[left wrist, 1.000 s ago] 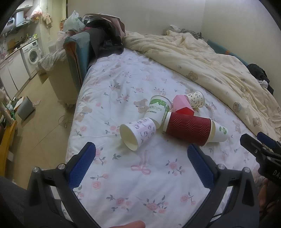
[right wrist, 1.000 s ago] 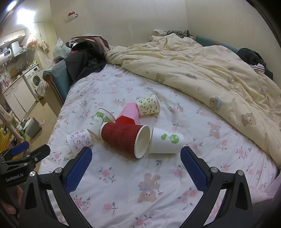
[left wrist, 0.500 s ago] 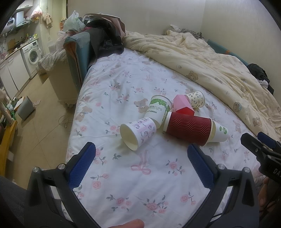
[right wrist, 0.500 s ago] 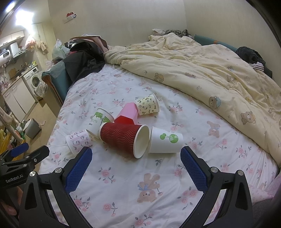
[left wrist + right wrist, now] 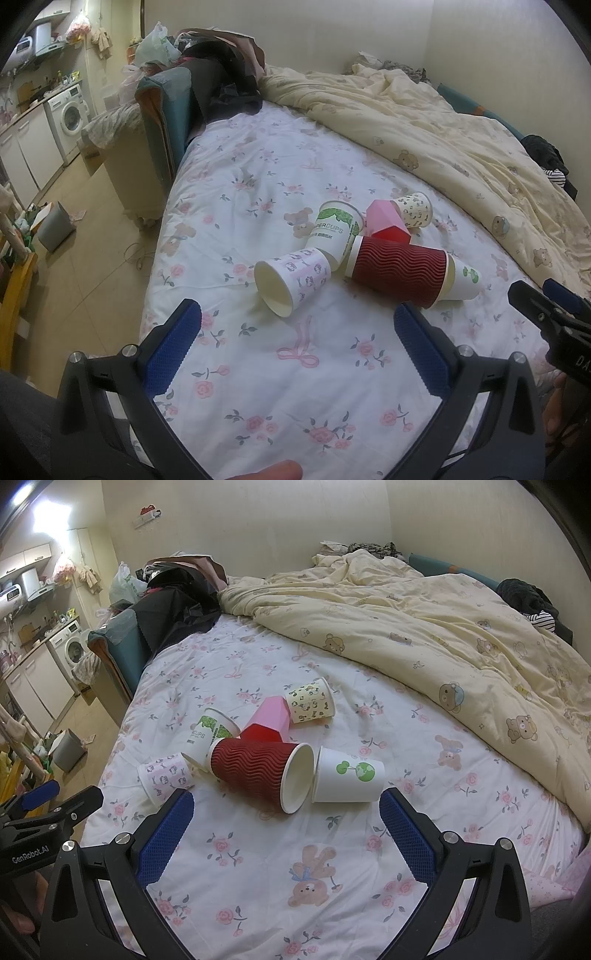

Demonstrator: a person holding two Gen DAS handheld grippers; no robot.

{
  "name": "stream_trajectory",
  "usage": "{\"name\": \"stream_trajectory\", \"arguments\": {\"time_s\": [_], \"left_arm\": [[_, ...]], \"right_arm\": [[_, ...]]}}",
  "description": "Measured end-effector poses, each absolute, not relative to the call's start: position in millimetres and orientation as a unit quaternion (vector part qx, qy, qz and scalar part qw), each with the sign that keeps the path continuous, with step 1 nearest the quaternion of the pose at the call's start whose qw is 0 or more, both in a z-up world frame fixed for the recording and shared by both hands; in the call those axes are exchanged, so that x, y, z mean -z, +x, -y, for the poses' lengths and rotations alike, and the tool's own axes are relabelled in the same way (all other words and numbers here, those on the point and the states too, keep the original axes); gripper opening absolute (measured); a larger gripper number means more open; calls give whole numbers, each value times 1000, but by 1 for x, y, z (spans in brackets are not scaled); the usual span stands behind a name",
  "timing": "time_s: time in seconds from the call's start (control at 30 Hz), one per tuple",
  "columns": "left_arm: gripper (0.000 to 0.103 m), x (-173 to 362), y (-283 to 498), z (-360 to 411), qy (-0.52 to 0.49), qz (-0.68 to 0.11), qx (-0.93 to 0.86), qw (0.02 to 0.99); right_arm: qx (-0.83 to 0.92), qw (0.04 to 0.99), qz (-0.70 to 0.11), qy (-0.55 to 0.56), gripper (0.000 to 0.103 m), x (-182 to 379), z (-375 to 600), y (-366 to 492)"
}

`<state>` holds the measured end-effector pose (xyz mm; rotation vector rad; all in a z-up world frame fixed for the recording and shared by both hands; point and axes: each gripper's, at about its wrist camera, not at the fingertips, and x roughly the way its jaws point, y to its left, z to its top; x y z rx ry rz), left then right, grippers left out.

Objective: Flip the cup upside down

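Little is changed since the earlier frames: the cups are left where they were on the bed (image 5: 332, 849), and only a slight shift of both views is noted.

From left to right in the right wrist view, the left claw (image 5: 51, 805) is seen at the bed's edge; whether it is open cannot be told from this view. In its own view the left claw (image 5: 295, 332) is held wide open, with nothing between its blue pads.

A pile of cups is laid on its side on the floral sheet. A pink-print cup (image 5: 164, 777) is found at the left, with a green-leaf cup (image 5: 210, 734) just behind it. A red ribbed cup (image 5: 262, 775) is set in the middle, mouth toward the camera, touching a white cup (image 5: 349, 775) at its right. Behind these a pink cup (image 5: 267, 720) and a spotted cup (image 5: 310, 701) are seen.

The right claw (image 5: 284, 816) is held open and empty, near the pile. A yellow quilt (image 5: 443, 646) is heaped at the right.
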<state>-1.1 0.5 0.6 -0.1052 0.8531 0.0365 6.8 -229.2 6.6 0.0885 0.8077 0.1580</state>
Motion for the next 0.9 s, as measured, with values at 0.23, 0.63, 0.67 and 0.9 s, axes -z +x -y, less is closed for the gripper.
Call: {"name": "stream_trajectory", "arguments": {"time_s": [0.23, 0.63, 0.67, 0.9], "left_arm": [[103, 0, -2, -1, -48, -412, -21, 910], [103, 1, -1, 1, -46, -415, -22, 908], [103, 1, -1, 1, -47, -417, -21, 908], [103, 2, 0, 1, -47, -416, -23, 908]], "right_arm": [[-78, 915, -393, 43, 103, -8, 229, 7], [-70, 917, -389, 56, 103, -10, 238, 7], [-69, 917, -389, 56, 103, -11, 238, 7], [-73, 916, -391, 56, 103, -12, 238, 7]]}}
